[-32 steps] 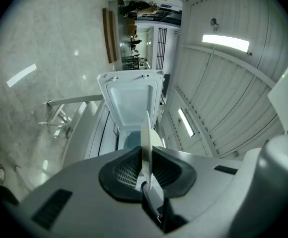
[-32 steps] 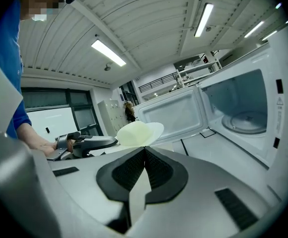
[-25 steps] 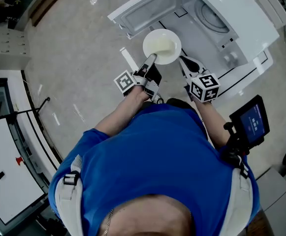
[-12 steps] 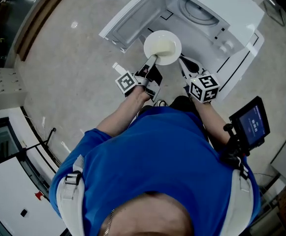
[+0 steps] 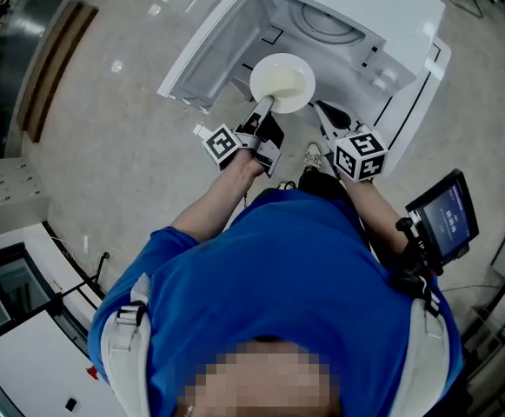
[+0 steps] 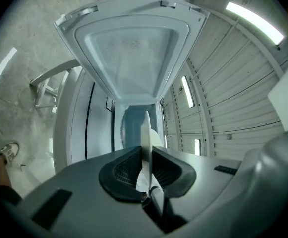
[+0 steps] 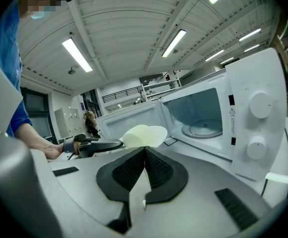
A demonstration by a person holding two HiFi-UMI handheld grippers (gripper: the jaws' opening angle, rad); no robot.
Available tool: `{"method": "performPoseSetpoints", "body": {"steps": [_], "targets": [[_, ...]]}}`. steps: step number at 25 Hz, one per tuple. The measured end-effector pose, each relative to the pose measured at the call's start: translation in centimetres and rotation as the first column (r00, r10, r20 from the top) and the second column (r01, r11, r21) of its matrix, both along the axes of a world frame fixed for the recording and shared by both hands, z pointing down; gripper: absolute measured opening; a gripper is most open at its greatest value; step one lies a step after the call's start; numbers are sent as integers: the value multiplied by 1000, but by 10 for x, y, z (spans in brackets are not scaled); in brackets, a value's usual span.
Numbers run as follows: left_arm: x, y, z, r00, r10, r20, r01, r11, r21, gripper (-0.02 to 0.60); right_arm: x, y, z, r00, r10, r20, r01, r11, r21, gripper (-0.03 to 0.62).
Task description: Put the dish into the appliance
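Observation:
A white dish [image 5: 282, 82] is held level by its near rim in my left gripper [image 5: 265, 105], which is shut on it. The dish hangs in front of the open white microwave [image 5: 356, 11], over the edge of its swung-open door [image 5: 202, 55]. In the left gripper view the dish [image 6: 145, 130] shows edge-on between the pads [image 6: 126, 167], pointing at the cavity [image 6: 133, 128]. My right gripper [image 5: 324, 109] is beside the dish on the right, shut and empty. The right gripper view shows the dish [image 7: 144, 134], the left gripper [image 7: 91, 145] and the glass turntable [image 7: 203, 129].
The microwave's control panel with two knobs [image 7: 258, 123] is on the right of the cavity. A small screen [image 5: 443, 217] is mounted by the person's right arm. A shoe [image 5: 313, 155] shows on the concrete floor [image 5: 122, 120] below the grippers.
The dish and both grippers hold their places in the head view, while the microwave has slid nearer to them; the dish now overlaps the door's edge and the cavity's front.

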State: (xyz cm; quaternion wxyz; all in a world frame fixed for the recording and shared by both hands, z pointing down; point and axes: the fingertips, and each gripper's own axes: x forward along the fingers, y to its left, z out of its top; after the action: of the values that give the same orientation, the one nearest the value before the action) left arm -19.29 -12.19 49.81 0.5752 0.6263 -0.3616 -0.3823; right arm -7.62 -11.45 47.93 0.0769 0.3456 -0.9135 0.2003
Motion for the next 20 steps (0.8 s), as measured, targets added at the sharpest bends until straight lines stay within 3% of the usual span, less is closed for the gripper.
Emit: {"method": "performPoseSetpoints", "body": {"steps": [20], "targets": [[23,-101,30,995,76,66,-73,996,-48,50,19,-73,19,999,48,-18,-48,999,-20,2]]}}
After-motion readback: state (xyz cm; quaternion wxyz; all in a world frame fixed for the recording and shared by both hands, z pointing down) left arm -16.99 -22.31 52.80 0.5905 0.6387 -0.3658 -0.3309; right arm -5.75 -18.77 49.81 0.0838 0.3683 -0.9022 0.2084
